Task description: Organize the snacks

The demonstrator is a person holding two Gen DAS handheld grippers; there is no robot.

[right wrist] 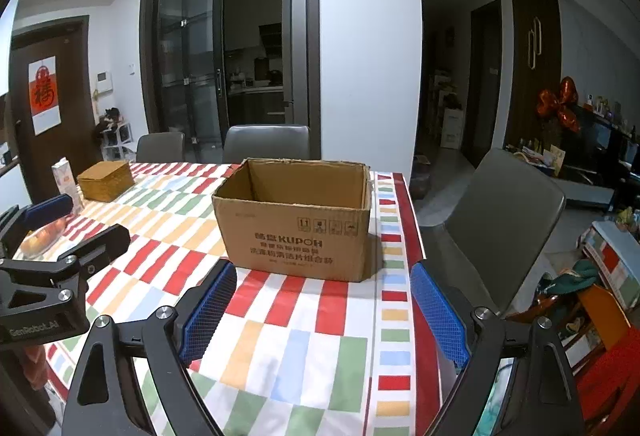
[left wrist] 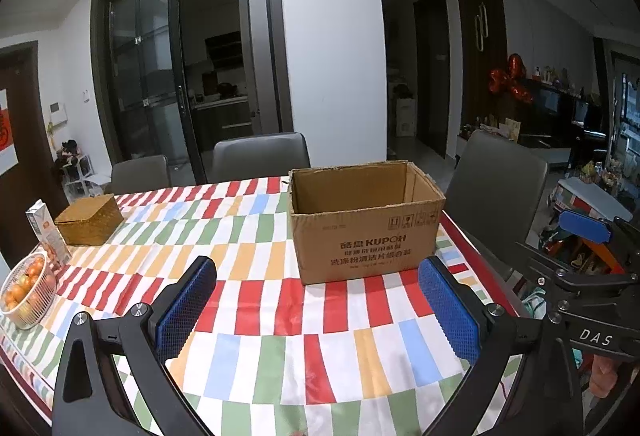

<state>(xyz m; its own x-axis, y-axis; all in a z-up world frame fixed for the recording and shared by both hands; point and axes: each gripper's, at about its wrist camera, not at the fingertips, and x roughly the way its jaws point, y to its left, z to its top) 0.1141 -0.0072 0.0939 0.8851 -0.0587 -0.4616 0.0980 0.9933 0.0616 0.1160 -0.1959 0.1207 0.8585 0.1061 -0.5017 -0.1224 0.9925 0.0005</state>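
On the table, which is covered by a smooth cloth printed with red, green, blue and orange blocks on white, an open cardboard box is set near the far right corner. The box is rectangular, of plain brown corrugated board with rough, frayed top edges and dark print on its front wall; its top flaps are absent and the inside that can be seen is bare. At the far left, a low woven box of straw-coloured texture is seen, with an upright carton just beside it and a white wire basket of round orange fruit nearer the left edge. Grey padded chairs are placed along the far side and the right end.

The cardboard box is located ahead of both tools and apart from them. In the left wrist view it lies ahead and toward the right finger of the left gripper; in the right wrist view it is nearly centred ahead of the right gripper.

Both tools are held above the near part of the table, level and side by side, pointed toward the box. The fingers of each, faced with blue ridged pads, are spread wide and nothing is held between them. The right gripper's pads are likewise unoccupied.
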